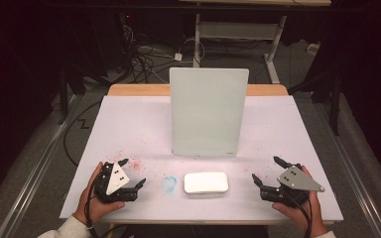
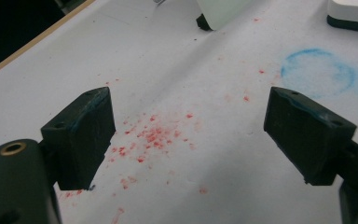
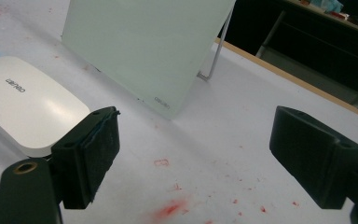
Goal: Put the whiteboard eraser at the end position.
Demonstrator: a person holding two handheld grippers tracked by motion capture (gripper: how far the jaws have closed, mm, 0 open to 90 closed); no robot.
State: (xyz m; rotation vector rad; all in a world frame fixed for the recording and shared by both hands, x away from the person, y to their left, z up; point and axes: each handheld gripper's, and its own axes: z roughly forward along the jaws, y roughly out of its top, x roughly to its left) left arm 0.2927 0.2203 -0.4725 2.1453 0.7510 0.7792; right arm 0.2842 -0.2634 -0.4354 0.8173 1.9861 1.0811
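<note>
White table (image 1: 129, 124); right gripper view reveals board's (image 3: 140, 46) rear wire stand (image 3: 216, 51).

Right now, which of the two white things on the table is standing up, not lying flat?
The tall white board, propped upright on a wire stand behind the small white eraser, which lies flat.

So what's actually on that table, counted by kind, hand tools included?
Upright pale glass board on a wire stand: 1
White eraser block, lying flat: 1
Hand-held tools: 2, left tool and right tool, both open and holding nothing
Blue ring stain: 1
Patches of red specks: cannot count exactly
Total: 5 countable things
</note>
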